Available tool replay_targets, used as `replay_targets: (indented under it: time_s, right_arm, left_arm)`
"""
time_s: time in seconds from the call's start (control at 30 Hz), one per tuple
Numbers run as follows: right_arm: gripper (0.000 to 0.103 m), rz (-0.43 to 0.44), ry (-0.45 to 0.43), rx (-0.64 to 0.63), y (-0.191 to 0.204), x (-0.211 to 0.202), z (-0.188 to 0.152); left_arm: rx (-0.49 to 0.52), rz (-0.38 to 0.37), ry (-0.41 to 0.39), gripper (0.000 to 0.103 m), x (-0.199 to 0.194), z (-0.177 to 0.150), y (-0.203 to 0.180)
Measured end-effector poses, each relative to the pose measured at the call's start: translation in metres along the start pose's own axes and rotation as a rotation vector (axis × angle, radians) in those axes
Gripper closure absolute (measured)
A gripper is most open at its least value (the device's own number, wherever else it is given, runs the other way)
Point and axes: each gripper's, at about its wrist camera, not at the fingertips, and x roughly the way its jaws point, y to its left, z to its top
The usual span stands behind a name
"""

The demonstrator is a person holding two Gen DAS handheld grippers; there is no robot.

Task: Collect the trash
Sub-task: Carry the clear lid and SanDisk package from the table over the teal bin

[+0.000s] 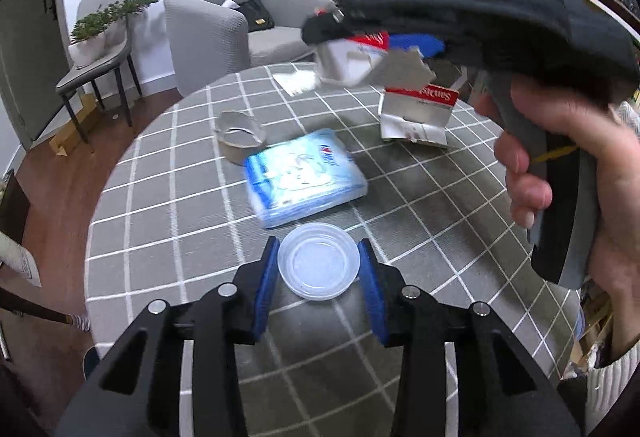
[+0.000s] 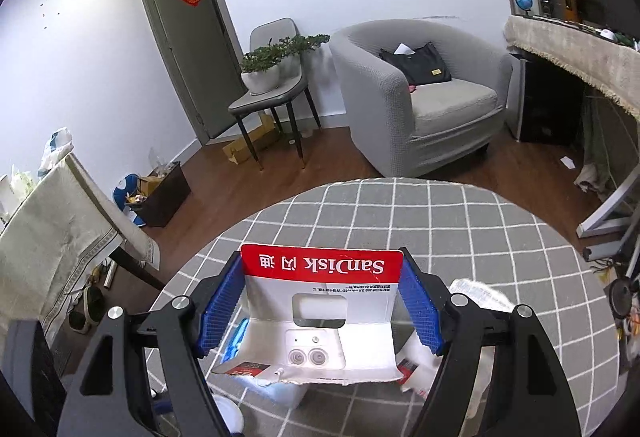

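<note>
Between your right gripper's [image 2: 322, 301] closed pads, the torn card package [image 2: 320, 317] lies crosswise, red end pointing away; your left gripper [image 1: 319, 265] clamps the plastic lid [image 1: 318, 261].

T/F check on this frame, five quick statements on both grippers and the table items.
1. The left gripper has its jaws on a clear plastic lid. True.
2. The right gripper is empty. False: it holds a SanDisk card.
3. A blue tissue pack lies on the table. True.
4. The tape roll sits on the armchair. False: it is on the table.
5. The tablecloth is plain. False: grey with a white grid.
</note>
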Motion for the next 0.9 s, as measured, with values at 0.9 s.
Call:
replay_targets:
  time_s: [0.9]
  right_arm:
    - [0.027, 0.128, 0.052, -0.102, 0.112, -0.004, -0.044]
  left_arm:
    - [-0.182, 0.202, -0.075, 0.061, -0.086, -0.074, 0.104]
